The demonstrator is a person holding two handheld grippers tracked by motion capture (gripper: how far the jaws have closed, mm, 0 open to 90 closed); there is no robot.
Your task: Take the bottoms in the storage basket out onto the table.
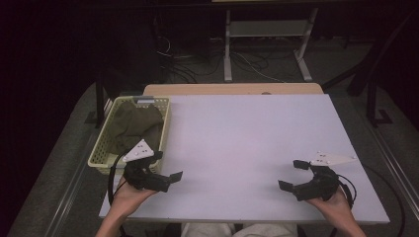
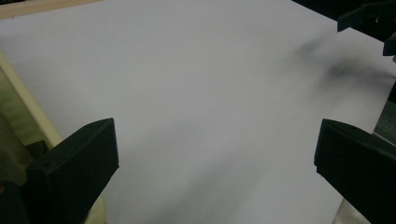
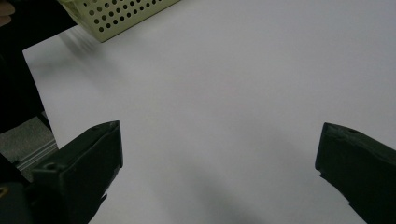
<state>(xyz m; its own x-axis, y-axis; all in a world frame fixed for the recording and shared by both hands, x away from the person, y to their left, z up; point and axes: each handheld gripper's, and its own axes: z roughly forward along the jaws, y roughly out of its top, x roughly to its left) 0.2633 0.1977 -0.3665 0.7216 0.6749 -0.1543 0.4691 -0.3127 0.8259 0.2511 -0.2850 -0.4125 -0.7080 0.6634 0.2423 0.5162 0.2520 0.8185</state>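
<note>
White board (image 1: pixel 247 148) covers the table, bare across its middle, with dark floor, cables and a pale metal stand (image 1: pixel 267 44) beyond its far edge. From the high view the left gripper (image 1: pixel 165 174) sits low over the board's near left corner, held in the person's left hand (image 1: pixel 129 193), its jaws spread wide and holding nothing; its grey three-cornered plate (image 1: pixel 139 150) tilts up on top and a black cable loops off to its outer side. In the left gripper view both black jaws stand far apart at the frame's bottom corners over plain white surface. Just behind and to the outer side of this gripper lies a cream perforated basket (image 1: pixel 106 143), its near end hanging past the board's left edge, and inside it a crumpled olive-brown cloth (image 1: pixel 136 123) is heaped toward the far end. The basket's rim (image 2: pixel 18 100) shows just beside the left jaw in the left gripper view. Well apart, over the near right corner, the right gripper (image 1: pixel 292 174) is held in the right hand (image 1: pixel 336 202), likewise released with jaws wide and empty, turned inward toward the other gripper. In the right gripper view the basket's holed wall (image 3: pixel 121 14) lies far ahead, across open board.
</note>
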